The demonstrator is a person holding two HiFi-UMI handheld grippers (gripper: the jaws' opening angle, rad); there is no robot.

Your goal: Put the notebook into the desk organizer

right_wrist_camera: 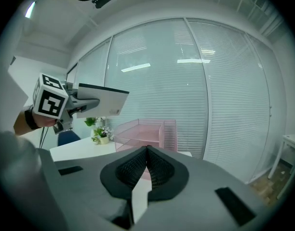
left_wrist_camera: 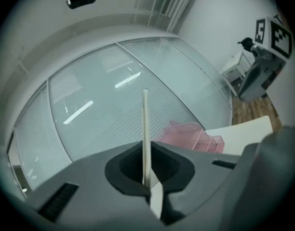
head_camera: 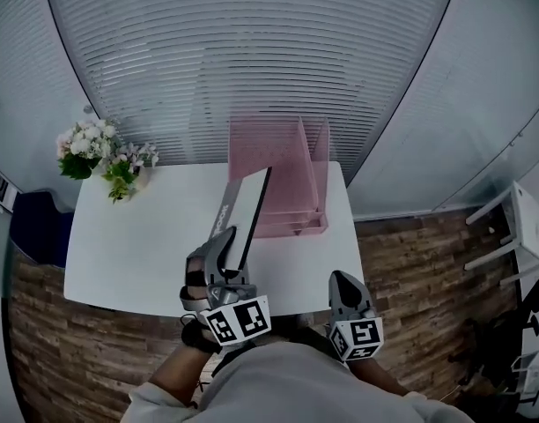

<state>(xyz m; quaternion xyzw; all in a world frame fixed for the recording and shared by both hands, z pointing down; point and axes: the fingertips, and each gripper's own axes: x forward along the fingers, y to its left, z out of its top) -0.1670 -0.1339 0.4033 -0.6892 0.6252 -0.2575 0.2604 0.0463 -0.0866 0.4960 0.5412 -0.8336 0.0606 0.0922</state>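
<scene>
The notebook (head_camera: 245, 212), white with a dark edge, is held in the air above the white table (head_camera: 137, 245), tilted up toward the pink desk organizer (head_camera: 287, 174). My left gripper (head_camera: 224, 241) is shut on its near end. In the left gripper view the notebook (left_wrist_camera: 145, 129) shows edge-on as a thin pale strip between the closed jaws, with the organizer (left_wrist_camera: 191, 134) beyond it. My right gripper (head_camera: 340, 280) hangs at the table's front right edge, shut with nothing in it. From the right gripper view, the notebook (right_wrist_camera: 101, 100) is up at the left, above the organizer (right_wrist_camera: 145, 131).
A pot of white flowers (head_camera: 102, 157) stands at the table's back left corner. Glass walls with blinds (head_camera: 252, 51) rise right behind the table. A white rack (head_camera: 516, 236) stands on the wooden floor at the right.
</scene>
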